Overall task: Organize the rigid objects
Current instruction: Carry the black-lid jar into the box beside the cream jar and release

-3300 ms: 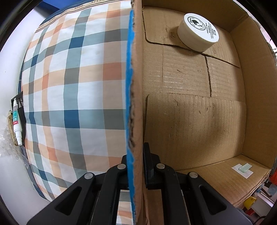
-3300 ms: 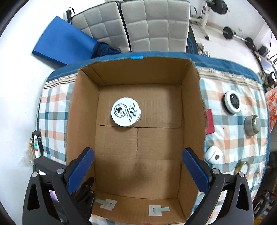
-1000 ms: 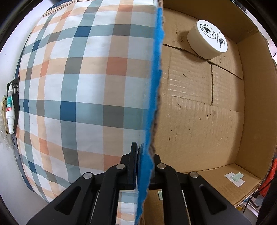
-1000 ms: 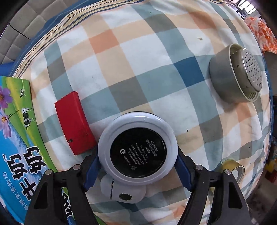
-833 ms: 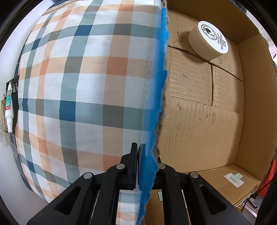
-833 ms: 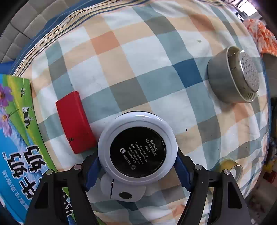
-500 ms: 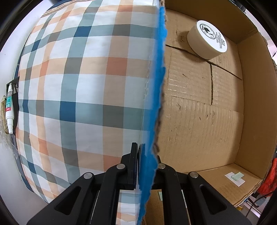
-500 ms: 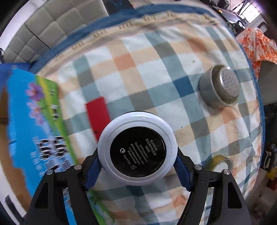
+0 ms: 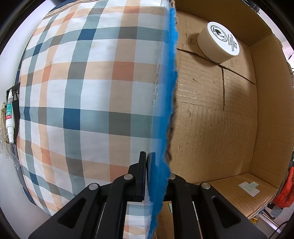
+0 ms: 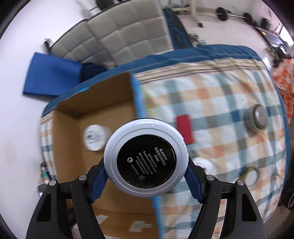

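Note:
My right gripper (image 10: 146, 177) is shut on a round white compact with a black label (image 10: 146, 158) and holds it high above the bed, over the right wall of the open cardboard box (image 10: 117, 92). A white round jar (image 10: 95, 137) stands inside the box; it also shows in the left wrist view (image 9: 218, 43). My left gripper (image 9: 156, 172) is shut on the box's left wall (image 9: 170, 92), whose outside is blue. On the checked cover lie a red block (image 10: 184, 128), a metal canister (image 10: 256, 118), a white round case (image 10: 204, 164) and a tape roll (image 10: 252, 175).
The box sits on a checked bed cover (image 9: 82, 92). A glue tube (image 9: 9, 117) lies off the bed's left edge. Grey padded chairs (image 10: 125, 36) and a blue mat (image 10: 51, 73) stand behind the bed. Barbells (image 10: 231, 15) lie on the floor at the far right.
My right gripper took hold of the compact, lifted it off the cover and swung left toward the box. The left gripper keeps its grip on the box wall.

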{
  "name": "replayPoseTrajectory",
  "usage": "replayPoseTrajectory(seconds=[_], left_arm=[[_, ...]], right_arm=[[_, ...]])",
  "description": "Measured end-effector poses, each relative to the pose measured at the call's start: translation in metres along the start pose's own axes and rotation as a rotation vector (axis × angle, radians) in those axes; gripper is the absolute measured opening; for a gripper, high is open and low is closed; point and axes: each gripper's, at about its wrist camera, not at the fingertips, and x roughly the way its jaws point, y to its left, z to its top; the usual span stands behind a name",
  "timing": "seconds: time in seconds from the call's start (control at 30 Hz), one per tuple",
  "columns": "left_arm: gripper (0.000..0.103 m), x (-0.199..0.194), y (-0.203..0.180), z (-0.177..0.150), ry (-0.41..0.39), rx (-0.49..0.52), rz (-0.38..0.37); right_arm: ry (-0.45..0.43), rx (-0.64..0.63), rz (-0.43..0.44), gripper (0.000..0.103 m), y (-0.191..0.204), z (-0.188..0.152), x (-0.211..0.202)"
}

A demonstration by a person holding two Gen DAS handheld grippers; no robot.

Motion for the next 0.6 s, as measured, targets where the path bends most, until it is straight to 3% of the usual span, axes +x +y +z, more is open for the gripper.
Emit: replayPoseTrajectory(seconds=[0.1,0.3,0.6], left_arm=[[0.004,0.000,-0.001,0.002,0.003,0.005,0.003],[0.004,0.000,-0.003,0.004,0.005,0.009,0.004],[0.004,-0.001,-0.001,0.005,0.007,0.012,0.002]], right_arm=[[0.013,-0.026,0.019,0.077,0.028,0.004,0.010],[0.040,-0.048,-0.021,0.077,0.062,0.014,0.041],[0.097,-0.052,-0.069,0.077,0.073,0.018,0.086]])
